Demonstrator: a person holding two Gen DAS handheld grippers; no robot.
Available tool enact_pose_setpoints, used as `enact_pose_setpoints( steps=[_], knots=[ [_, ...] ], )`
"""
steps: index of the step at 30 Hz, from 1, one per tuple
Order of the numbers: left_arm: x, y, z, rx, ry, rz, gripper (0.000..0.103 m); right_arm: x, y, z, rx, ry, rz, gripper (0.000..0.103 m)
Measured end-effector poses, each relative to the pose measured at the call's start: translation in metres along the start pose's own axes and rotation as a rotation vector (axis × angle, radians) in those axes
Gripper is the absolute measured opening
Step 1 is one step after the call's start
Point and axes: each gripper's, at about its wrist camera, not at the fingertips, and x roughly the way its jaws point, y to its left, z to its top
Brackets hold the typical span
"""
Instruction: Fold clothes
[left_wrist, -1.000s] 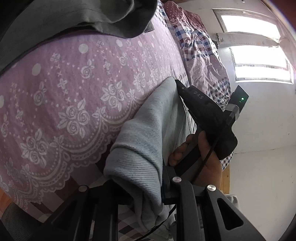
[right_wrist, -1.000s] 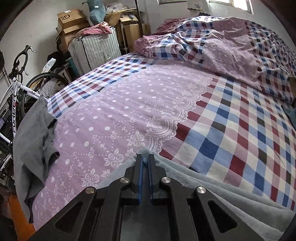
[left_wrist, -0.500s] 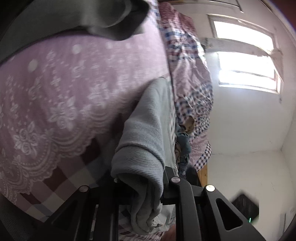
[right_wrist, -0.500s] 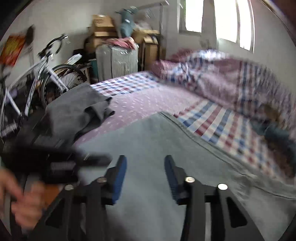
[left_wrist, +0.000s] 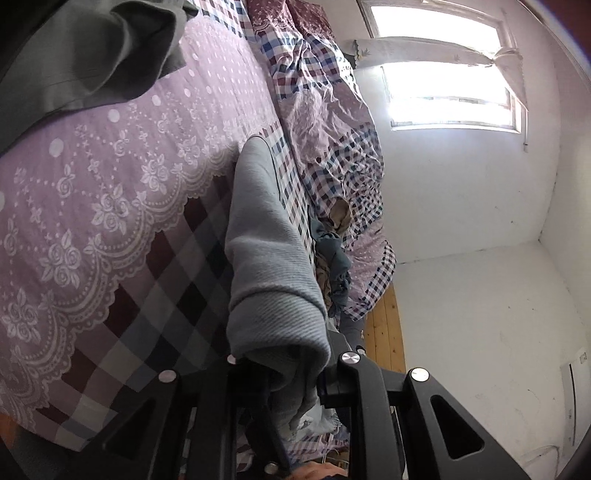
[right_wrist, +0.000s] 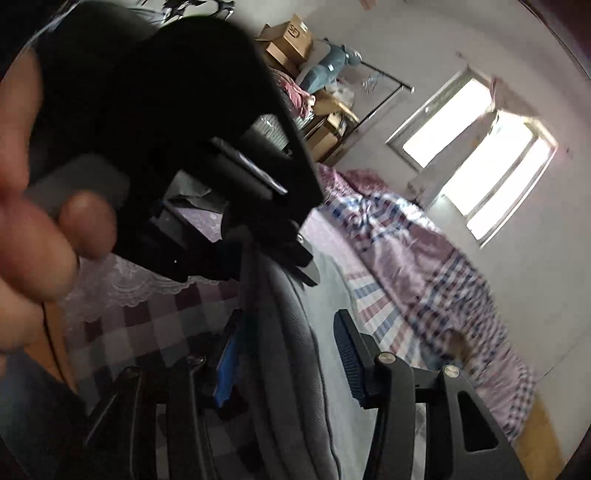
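Note:
A light grey-blue garment (left_wrist: 266, 258) lies stretched over the bed's checked and lilac floral cover (left_wrist: 92, 192). My left gripper (left_wrist: 280, 369) is shut on a bunched fold of its near end. In the right wrist view the same garment (right_wrist: 291, 354) runs between the fingers of my right gripper (right_wrist: 288, 354), which is open and not gripping it. The left gripper's black body (right_wrist: 192, 155) and the hand holding it (right_wrist: 40, 229) fill that view's upper left, close to the lens.
A dark grey garment (left_wrist: 85, 55) lies crumpled at the far left of the bed. A rumpled checked quilt (left_wrist: 332, 140) and a small pile of clothes (left_wrist: 332, 258) lie along the window side. Cardboard boxes (right_wrist: 291, 40) stand against the wall. Wooden floor (left_wrist: 384, 332) shows beyond the bed.
My right gripper let go of the garment, opened, and swung round toward the left gripper. The left gripper kept its hold and shifted slightly.

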Motion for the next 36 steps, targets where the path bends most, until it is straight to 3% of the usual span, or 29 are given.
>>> enact_pose_setpoints(
  steps=[12,16,17,18,19,22,25,27,29,32,36],
  knots=[
    [-0.005,-0.002,0.001,0.085,0.091,-0.018,0.018,0.032,0.010,0.003,-0.046,0.020,-0.058,0.055],
    [-0.006,0.000,0.002,0.090,0.108,-0.017,0.018,0.038,0.004,0.003,-0.042,0.024,-0.087,0.052],
    [-0.006,0.001,0.003,0.085,0.108,-0.017,0.018,0.038,0.003,0.003,-0.047,0.018,-0.078,0.044],
    [-0.005,0.001,0.004,0.083,0.108,-0.020,0.018,0.037,0.004,0.002,-0.048,0.016,-0.070,0.029],
    [-0.005,0.001,0.004,0.082,0.108,-0.024,0.018,0.037,0.004,0.001,-0.045,0.017,-0.063,0.023],
    [-0.003,0.003,0.005,0.069,0.113,-0.026,0.022,0.039,0.001,0.000,-0.017,0.034,-0.019,0.018],
    [-0.001,0.006,0.008,0.045,0.127,-0.023,0.035,0.031,-0.009,-0.002,0.022,0.024,0.014,0.014],
    [-0.004,0.005,0.008,0.053,0.130,-0.013,0.055,0.024,-0.020,-0.003,0.048,-0.003,0.009,0.013],
    [-0.011,0.002,0.016,0.065,0.089,-0.030,0.062,0.020,-0.032,-0.004,0.063,-0.012,-0.001,0.013],
    [-0.020,0.000,0.036,0.074,0.035,-0.061,0.068,0.007,-0.043,-0.004,0.094,-0.035,-0.009,0.012],
    [-0.001,-0.006,0.069,0.124,0.074,0.035,0.068,-0.008,-0.051,-0.004,0.117,-0.055,-0.020,0.012]
  ],
)
